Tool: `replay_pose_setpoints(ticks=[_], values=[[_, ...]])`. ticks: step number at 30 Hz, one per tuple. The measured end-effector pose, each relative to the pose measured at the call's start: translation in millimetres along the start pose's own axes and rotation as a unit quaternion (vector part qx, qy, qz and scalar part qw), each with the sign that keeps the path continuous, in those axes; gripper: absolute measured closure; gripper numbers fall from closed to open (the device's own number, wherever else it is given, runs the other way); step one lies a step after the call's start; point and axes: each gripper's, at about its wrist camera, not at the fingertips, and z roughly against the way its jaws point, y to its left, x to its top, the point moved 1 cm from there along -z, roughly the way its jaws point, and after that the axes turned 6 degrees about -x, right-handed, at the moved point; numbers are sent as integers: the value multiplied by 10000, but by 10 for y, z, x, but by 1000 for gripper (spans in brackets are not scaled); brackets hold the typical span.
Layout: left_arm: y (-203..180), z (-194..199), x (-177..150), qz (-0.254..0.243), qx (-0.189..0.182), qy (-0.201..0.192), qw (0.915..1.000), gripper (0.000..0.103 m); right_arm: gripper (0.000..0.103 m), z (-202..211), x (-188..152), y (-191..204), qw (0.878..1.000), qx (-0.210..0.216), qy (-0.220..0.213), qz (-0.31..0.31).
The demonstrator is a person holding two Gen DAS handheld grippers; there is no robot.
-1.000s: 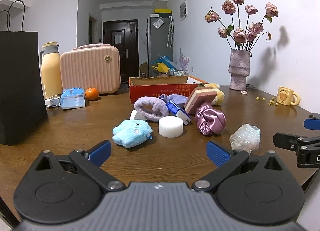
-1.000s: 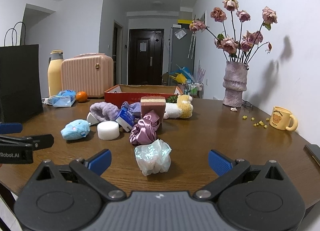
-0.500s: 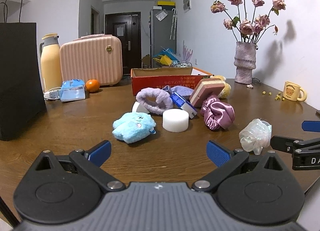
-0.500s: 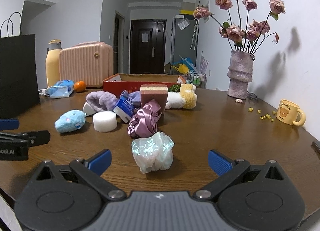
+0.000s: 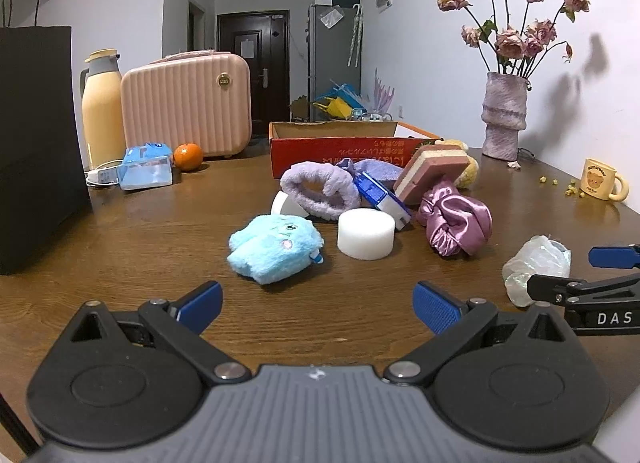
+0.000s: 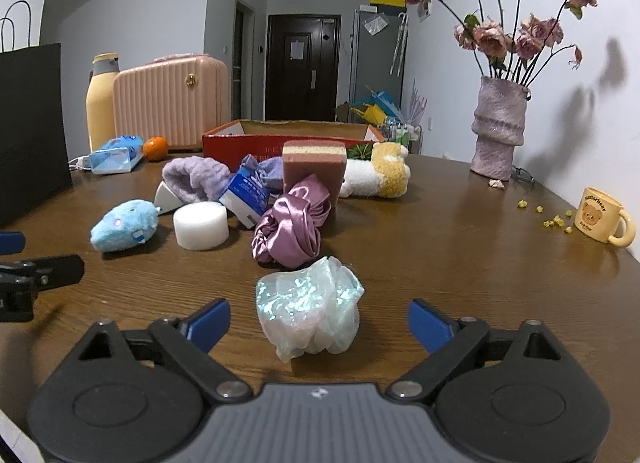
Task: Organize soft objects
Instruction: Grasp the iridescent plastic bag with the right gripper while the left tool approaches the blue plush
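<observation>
The surface [image 6: 440,247] carried a red box [image 6: 248,139] behind the soft pile. The left tool [image 5: 316,299] gaped empty before the blue plush [image 5: 276,249]. The right tool [image 6: 319,321], likewise wide and empty, framed the iridescent scrunchie [image 6: 310,313]; a shallow pinch might let its slippery fabric escape.

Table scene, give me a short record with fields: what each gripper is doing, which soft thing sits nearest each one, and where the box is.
left gripper: jaws open, holding nothing
nearest to left: blue plush toy, just ahead on the table
right gripper: jaws open, holding nothing
nearest to right: shiny white scrunchie, lined up with the gap between the jaws, untouched
other soft things: purple satin scrunchie, white foam disc, lilac headband
red box: behind the pile, open top
</observation>
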Motion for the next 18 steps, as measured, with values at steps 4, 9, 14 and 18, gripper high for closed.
replay_pose_setpoints(ticks=[4,9,14,18], values=[[13,-67,15,14,6,41,10000,0,16,-118,24,22,9999,46,91,57],[25,-141,39,27,7,72,10000,0,27,-240,48,32,9996,121,212,103],[41,-217,54,52,4,122,9999,0,45,-351,75,43,9992,169,328,136],[54,-268,72,56,1,141,9999,0,52,-420,96,53,9990,202,368,159]])
